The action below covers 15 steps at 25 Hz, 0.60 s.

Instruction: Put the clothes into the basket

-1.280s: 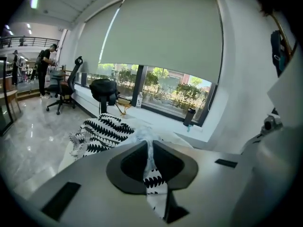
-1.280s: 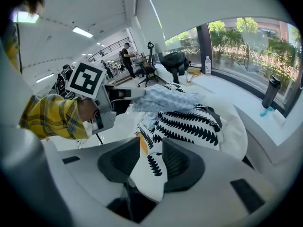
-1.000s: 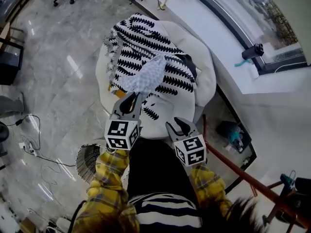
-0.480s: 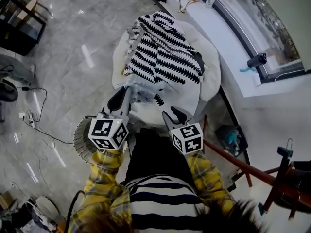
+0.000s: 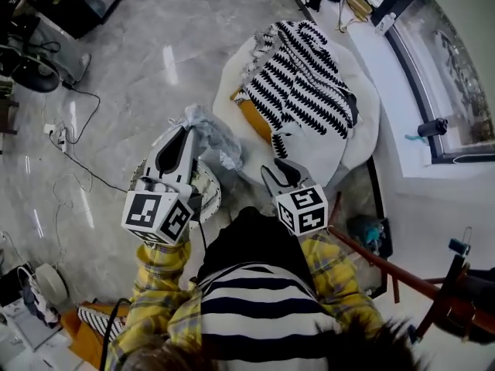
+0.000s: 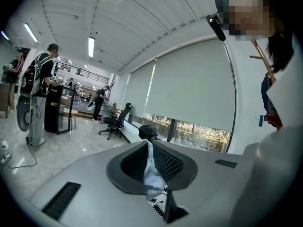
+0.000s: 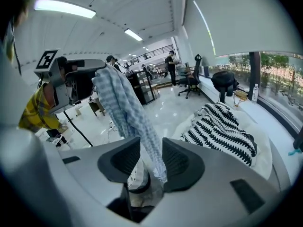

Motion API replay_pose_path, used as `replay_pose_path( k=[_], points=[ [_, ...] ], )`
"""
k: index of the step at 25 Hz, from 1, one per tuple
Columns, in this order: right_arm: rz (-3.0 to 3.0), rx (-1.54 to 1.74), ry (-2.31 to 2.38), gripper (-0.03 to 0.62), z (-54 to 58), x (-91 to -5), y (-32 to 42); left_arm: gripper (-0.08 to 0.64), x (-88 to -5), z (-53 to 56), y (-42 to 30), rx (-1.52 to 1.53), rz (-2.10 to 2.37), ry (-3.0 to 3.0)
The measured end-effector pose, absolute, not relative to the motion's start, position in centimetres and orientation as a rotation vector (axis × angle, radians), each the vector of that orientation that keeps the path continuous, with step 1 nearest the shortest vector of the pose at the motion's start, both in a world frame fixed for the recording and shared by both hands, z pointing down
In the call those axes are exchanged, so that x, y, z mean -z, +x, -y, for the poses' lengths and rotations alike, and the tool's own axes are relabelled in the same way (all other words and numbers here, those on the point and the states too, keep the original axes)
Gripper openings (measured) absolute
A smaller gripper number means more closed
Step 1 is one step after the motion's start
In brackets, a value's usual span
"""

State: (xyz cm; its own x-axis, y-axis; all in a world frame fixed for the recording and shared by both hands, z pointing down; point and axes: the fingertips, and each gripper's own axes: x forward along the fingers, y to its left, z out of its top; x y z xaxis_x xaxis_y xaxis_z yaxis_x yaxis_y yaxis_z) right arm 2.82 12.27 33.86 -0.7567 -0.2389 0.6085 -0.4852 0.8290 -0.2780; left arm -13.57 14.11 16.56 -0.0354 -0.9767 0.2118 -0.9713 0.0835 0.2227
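Observation:
My left gripper (image 5: 184, 135) is shut on a pale blue checked cloth (image 5: 210, 132), which hangs from its tips above the ribbed white basket (image 5: 209, 195) on the floor. In the left gripper view the cloth (image 6: 151, 170) is pinched between the closed jaws of the left gripper (image 6: 150, 150). My right gripper (image 5: 283, 178) stands open and empty to the right, near the edge of the white pouf (image 5: 363, 122). A black-and-white patterned garment (image 5: 303, 83) lies spread over the pouf. In the right gripper view the cloth (image 7: 124, 109) dangles beyond the right gripper (image 7: 151, 160), with the basket (image 7: 136, 176) below.
Cables (image 5: 77, 134) trail over the grey marble floor at left. An orange rail (image 5: 387, 265) runs at lower right. A window sill with a dark bottle (image 5: 431, 127) lies beyond the pouf. People (image 6: 43, 74) and an office chair (image 6: 116, 119) stand far off.
The left gripper has lifted the checked cloth off the pouf and carried it up and left, over the basket. The right gripper has drawn back from the pouf, still open.

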Motion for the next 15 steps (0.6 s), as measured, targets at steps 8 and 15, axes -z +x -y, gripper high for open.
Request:
replay_pose_path(
  k=[8,15],
  points=[
    [2.445,-0.540,0.385,0.156,-16.4,-33.4,-4.6,0.043,-14.1,-22.1,-21.3,0.104,2.196,1.786],
    [2.446,-0.481,0.213,0.156,-21.0,-33.4,-11.5,0.043,-11.7,-29.0,-26.4,0.149,2.333,1.685]
  ],
)
